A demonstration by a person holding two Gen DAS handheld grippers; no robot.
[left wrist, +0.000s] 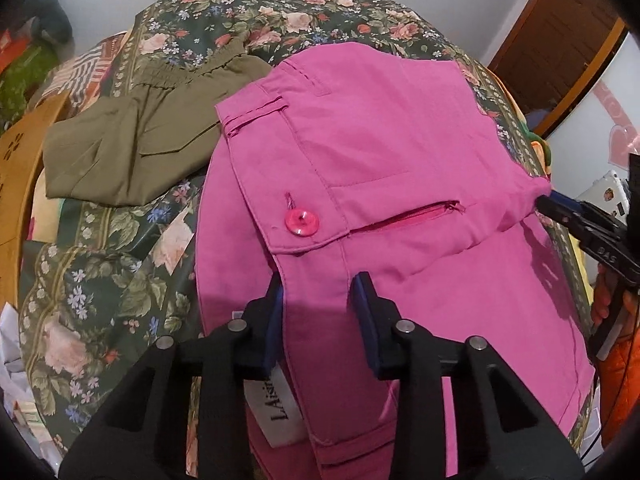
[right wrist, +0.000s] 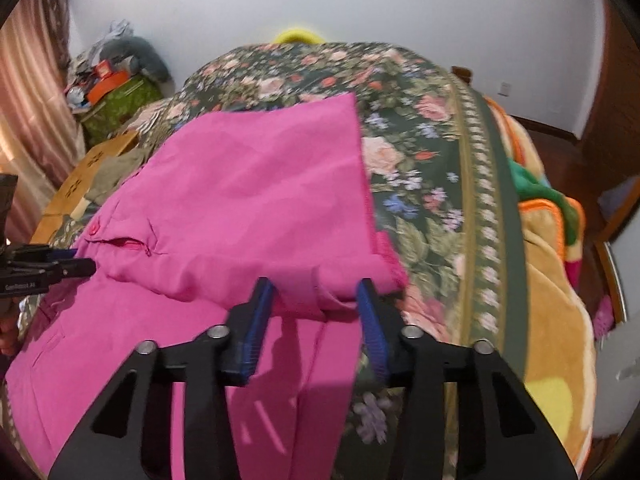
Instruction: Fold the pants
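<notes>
Bright pink pants (left wrist: 400, 208) lie folded on a floral bedspread (left wrist: 120, 264), waistband with a pink button (left wrist: 301, 221) and open zip uppermost. My left gripper (left wrist: 318, 292) is open, its blue pads either side of the waistband edge above a white label (left wrist: 276, 408). In the right wrist view the pants (right wrist: 248, 200) fill the middle. My right gripper (right wrist: 316, 296) is open, its pads straddling a raised fold of pink cloth without pinching it. The right gripper also shows in the left wrist view (left wrist: 548, 204), touching the pants' right corner.
Folded olive-green pants (left wrist: 132, 148) lie to the left of the pink ones. A cardboard box (left wrist: 16, 184) stands at the bed's left edge. An orange and yellow blanket (right wrist: 552, 288) lies on the right. A cluttered pile (right wrist: 116, 80) stands by the curtain.
</notes>
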